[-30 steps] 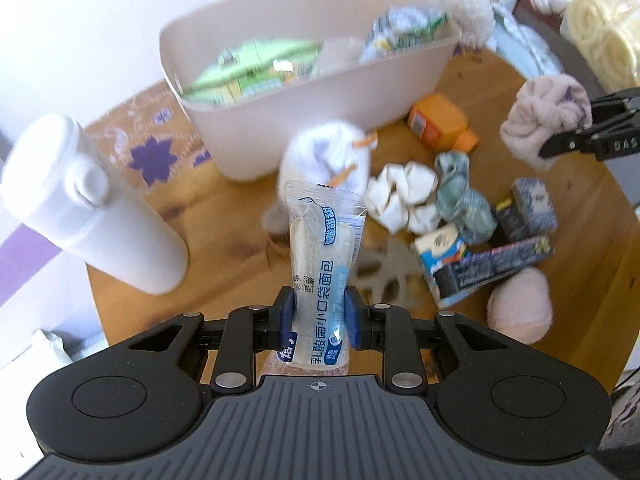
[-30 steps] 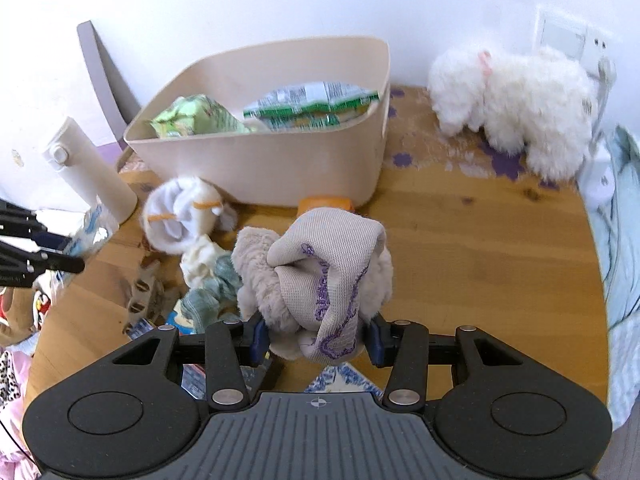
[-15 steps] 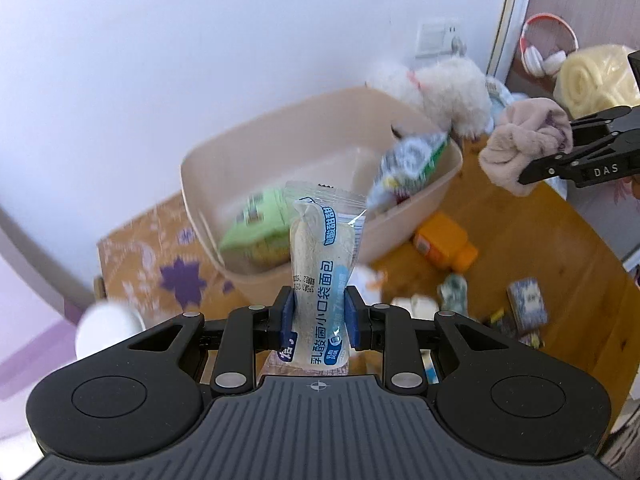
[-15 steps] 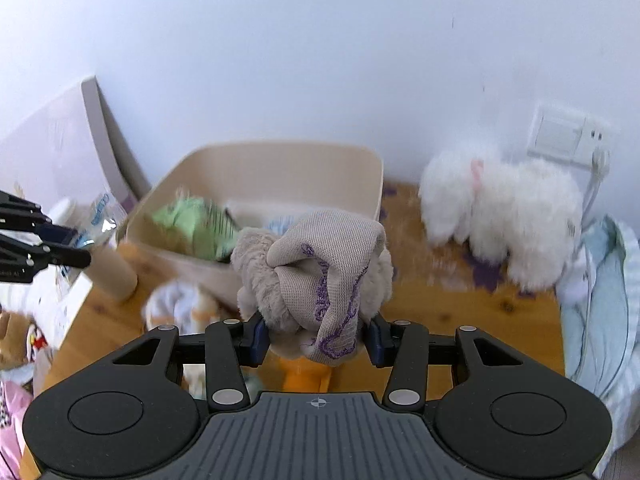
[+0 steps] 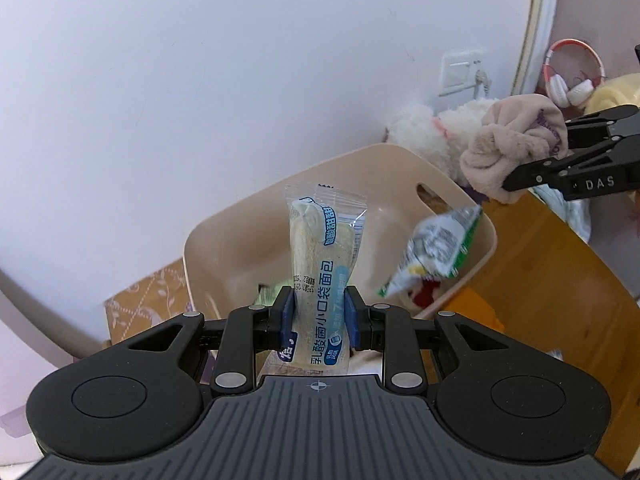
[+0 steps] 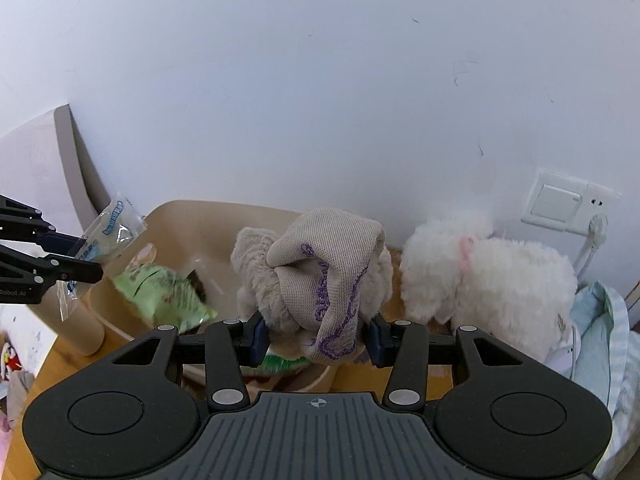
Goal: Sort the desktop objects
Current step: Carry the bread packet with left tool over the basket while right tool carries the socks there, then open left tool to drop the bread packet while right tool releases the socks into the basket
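1. The left gripper (image 5: pixel 318 316) is clamped on a wrapped bread packet (image 5: pixel 320 276), held upright above the beige bin (image 5: pixel 486 240) ahead and below.
2. The right gripper (image 6: pixel 316 338) pinches a bundled sock (image 6: pixel 328 276) over the bin's right side.
3. Carrying step, I judge; next, each needs lowering and releasing where its kind belongs.

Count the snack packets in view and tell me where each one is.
3. A bread packet is clamped in the left gripper; a silver-green packet leans on the beige bin's right rim; a light green one lies inside. More may be hidden.
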`<action>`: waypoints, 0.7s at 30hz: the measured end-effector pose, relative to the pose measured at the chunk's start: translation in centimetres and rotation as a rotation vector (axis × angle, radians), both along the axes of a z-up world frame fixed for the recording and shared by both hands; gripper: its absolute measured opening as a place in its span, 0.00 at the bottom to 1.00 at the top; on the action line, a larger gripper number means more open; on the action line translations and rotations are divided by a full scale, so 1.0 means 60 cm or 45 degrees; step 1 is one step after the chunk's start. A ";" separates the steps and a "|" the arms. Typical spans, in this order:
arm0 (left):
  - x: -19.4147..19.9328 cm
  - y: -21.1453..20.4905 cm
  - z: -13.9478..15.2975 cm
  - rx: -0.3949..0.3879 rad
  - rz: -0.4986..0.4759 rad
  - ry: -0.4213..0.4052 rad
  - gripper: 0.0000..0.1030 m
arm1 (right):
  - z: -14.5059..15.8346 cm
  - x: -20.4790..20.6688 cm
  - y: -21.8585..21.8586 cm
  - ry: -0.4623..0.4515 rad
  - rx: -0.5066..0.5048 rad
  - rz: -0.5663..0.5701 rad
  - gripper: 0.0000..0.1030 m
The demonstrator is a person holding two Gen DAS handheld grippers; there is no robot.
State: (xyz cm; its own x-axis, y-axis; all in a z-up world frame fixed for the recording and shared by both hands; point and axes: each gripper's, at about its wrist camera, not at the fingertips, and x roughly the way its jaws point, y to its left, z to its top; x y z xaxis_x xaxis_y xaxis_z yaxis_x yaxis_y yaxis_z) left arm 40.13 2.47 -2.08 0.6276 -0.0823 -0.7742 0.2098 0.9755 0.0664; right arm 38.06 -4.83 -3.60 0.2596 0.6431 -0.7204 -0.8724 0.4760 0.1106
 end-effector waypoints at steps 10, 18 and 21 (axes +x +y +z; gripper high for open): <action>0.073 -0.014 -0.035 0.008 0.175 0.059 0.26 | -0.037 -0.002 0.087 0.026 -0.094 0.020 0.43; 0.103 -0.017 -0.076 0.016 0.305 0.157 0.26 | -0.076 -0.021 0.124 0.034 -0.161 0.044 0.46; 0.106 -0.017 -0.087 0.004 0.352 0.170 0.26 | -0.082 -0.026 0.134 -0.007 -0.184 0.057 0.55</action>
State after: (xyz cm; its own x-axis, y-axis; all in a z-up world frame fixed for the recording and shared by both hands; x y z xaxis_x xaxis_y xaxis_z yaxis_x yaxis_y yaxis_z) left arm 46.49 1.45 -7.28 0.5182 0.0802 -0.8515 -0.0567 0.9966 0.0594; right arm 36.51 3.19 -8.52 0.2370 0.5435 -0.8052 -0.8935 0.4474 0.0390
